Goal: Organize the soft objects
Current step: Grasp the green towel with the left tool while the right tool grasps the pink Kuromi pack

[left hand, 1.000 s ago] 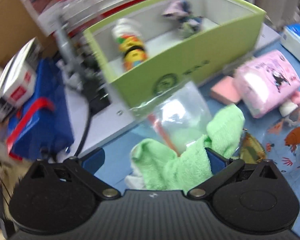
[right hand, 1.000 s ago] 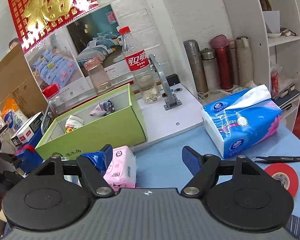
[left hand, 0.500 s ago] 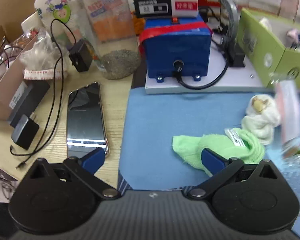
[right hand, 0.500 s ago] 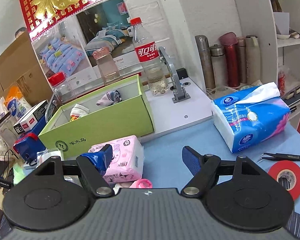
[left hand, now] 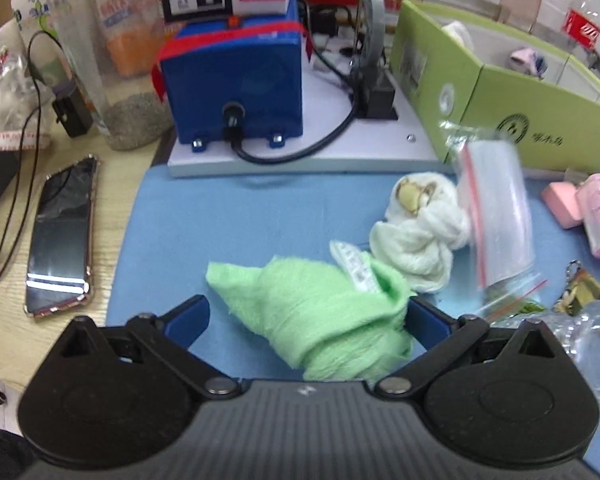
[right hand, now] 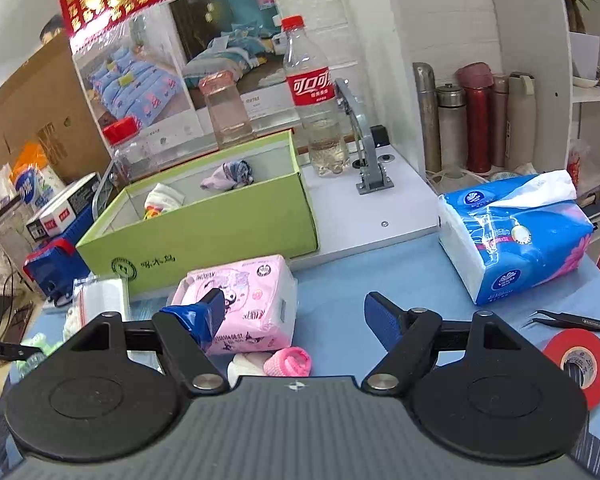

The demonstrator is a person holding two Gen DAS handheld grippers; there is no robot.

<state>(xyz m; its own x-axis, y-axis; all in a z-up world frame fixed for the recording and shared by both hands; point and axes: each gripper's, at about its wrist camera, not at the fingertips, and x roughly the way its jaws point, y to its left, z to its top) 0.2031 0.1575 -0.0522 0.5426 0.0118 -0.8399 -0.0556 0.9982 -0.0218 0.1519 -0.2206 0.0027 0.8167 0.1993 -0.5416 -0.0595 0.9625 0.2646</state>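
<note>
A green cloth [left hand: 328, 316] lies on the blue mat between the fingers of my left gripper [left hand: 306, 314], which is open around it. A white cloth [left hand: 420, 228] lies just beyond it. The green box [right hand: 204, 232] holds a few small cloth items [right hand: 230, 174]; it also shows in the left wrist view [left hand: 500, 92]. My right gripper [right hand: 294, 316] is open and empty above a pink tissue pack [right hand: 248, 304] and a pink sock [right hand: 290, 362].
A clear zip bag [left hand: 496, 216] leans by the white cloth. A blue machine [left hand: 236, 80], a phone [left hand: 60, 232] and a jar [left hand: 116, 52] stand left. A blue tissue pack [right hand: 516, 236], red tape roll [right hand: 580, 360], tweezers [right hand: 580, 320] and a cola bottle [right hand: 316, 96] are to the right.
My left gripper swung away from the box to the mat's left and now sits with the green cloth between its open fingers. My right gripper moved slightly forward over the pink pack.
</note>
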